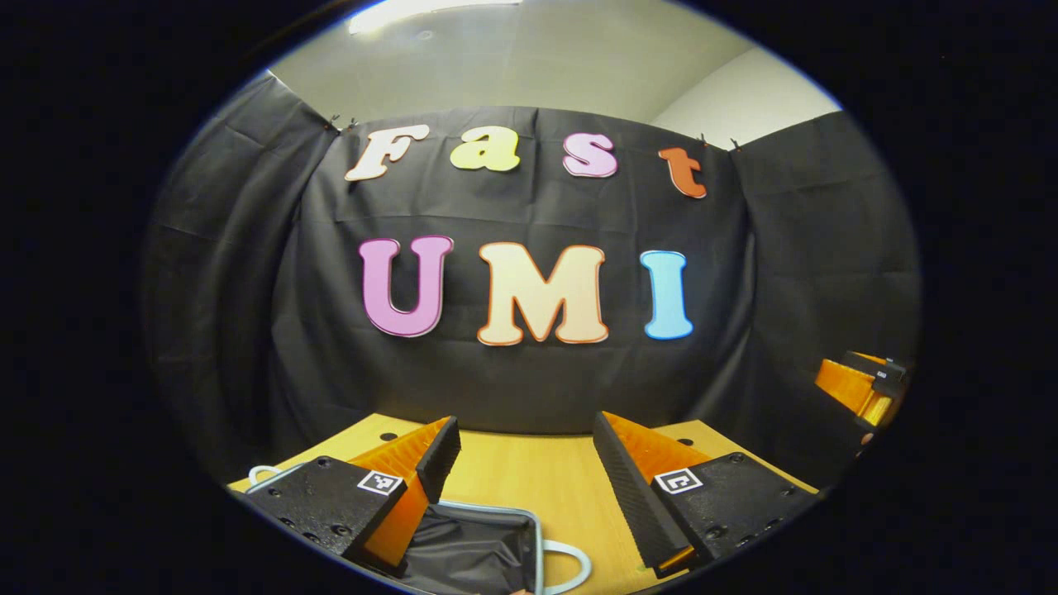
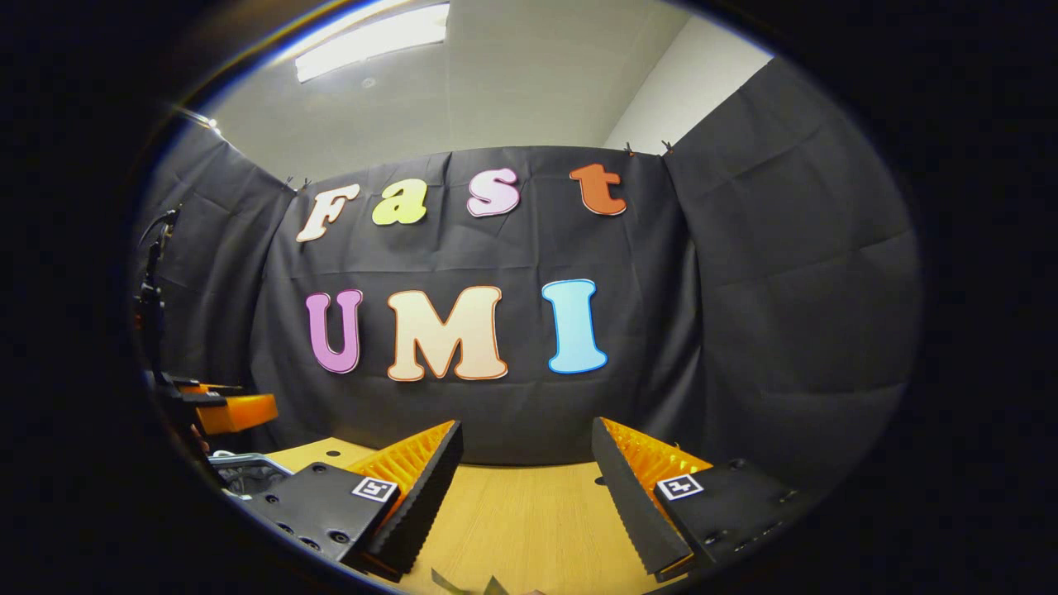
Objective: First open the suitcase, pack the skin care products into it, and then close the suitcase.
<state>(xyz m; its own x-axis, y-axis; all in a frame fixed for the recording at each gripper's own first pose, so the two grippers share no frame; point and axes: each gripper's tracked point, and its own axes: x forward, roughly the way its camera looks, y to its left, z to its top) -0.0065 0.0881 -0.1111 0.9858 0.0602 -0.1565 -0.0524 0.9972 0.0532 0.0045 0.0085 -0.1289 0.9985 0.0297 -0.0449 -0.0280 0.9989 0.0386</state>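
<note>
A: Where does the suitcase (image 1: 475,541) lie from the left tool (image 1: 525,463)?

B: Low and slightly left of its midline, in the left gripper view. Its lid is already back: a pale rim around a dark lining, with a loop handle (image 1: 570,558) toward the wooden surface (image 1: 529,475). The left finger overlaps the rim in that view, though I can't tell if it touches.

A: And the tool itself?

B: Spread wide, clamped on nothing. The right tool (image 2: 525,471) is just as wide apart, above bare wood.

A: Which is nearer the case?

B: The left, I'd judge. From the right gripper view the case's corner (image 2: 248,471) sits far off to its left (beyond its own left finger), near the left tool (image 2: 223,409).

A: The skin care products?

B: Something greenish (image 2: 471,585) at the bottom of the right gripper view; too cropped to name.
</note>
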